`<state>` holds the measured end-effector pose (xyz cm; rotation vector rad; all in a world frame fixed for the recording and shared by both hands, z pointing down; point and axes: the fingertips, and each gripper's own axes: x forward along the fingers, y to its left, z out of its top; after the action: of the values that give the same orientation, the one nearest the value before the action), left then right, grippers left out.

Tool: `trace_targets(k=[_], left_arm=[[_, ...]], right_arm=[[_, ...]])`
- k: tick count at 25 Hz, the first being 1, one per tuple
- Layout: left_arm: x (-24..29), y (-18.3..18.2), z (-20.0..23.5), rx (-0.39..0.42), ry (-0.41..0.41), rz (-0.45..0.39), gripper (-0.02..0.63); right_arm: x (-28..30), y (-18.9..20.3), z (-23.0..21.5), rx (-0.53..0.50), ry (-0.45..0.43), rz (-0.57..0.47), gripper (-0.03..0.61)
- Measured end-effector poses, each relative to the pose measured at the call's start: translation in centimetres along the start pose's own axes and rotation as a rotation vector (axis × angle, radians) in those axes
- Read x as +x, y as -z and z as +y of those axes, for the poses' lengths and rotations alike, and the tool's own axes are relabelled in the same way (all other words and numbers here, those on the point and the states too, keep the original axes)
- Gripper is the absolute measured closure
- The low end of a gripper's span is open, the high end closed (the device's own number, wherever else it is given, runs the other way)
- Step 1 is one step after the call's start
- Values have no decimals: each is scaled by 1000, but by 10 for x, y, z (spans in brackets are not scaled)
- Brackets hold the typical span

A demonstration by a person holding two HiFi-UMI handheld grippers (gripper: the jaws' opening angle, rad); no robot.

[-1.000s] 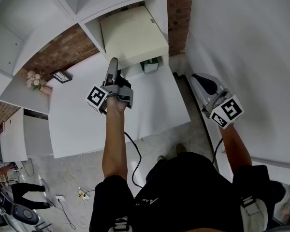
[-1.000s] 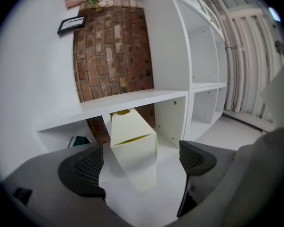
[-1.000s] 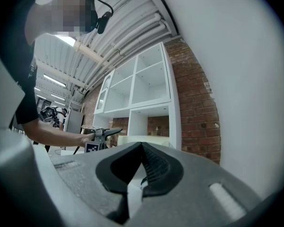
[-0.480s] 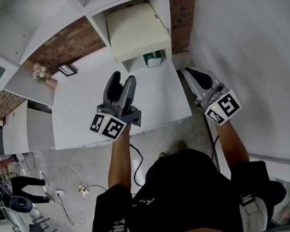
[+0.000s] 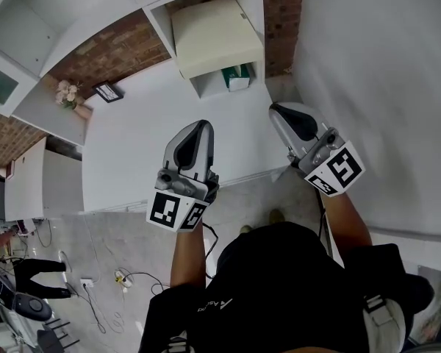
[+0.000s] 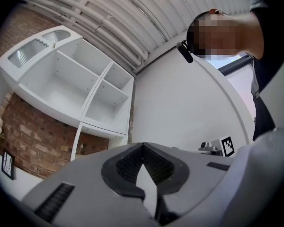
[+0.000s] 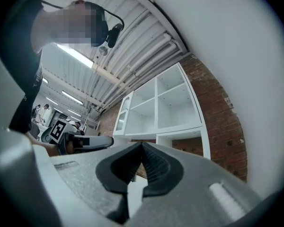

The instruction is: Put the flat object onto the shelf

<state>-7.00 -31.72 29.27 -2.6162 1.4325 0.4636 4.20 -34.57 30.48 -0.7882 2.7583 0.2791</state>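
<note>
The flat object, a cream box (image 5: 214, 35), lies in a lower compartment of the white shelf unit (image 5: 159, 22) and sticks out past its front edge. My left gripper (image 5: 203, 125) hovers over the white table (image 5: 125, 153), well short of the box. Its jaws have just been closing and now meet with nothing between them, as the left gripper view (image 6: 142, 145) also shows. My right gripper (image 5: 273, 109) is off the table's right edge. Its jaws are shut and empty (image 7: 142, 144). Both grippers point toward the shelf unit (image 6: 80, 93), (image 7: 165, 110).
A small green and white box (image 5: 236, 79) stands on the table under the cream box. A framed picture (image 5: 106, 91) and flowers (image 5: 68, 93) sit by the brick wall at the back left. A white wall (image 5: 382, 87) is close on the right.
My left gripper drew back from the cream box toward the person, rolled over and shut. My right gripper moved up and slightly left. The box stayed in the shelf.
</note>
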Motion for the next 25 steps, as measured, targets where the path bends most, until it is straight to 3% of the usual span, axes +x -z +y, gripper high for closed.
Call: trace_targets(k=[6,25], left_arm=[[-12,-1,-14,32,7,7,615],[-13,-1,-23,32,41,14,615]], right_arm=[[-5,-8,20,-17,-7,-21,578],[-4,-3,32,-24,-24,1,578]])
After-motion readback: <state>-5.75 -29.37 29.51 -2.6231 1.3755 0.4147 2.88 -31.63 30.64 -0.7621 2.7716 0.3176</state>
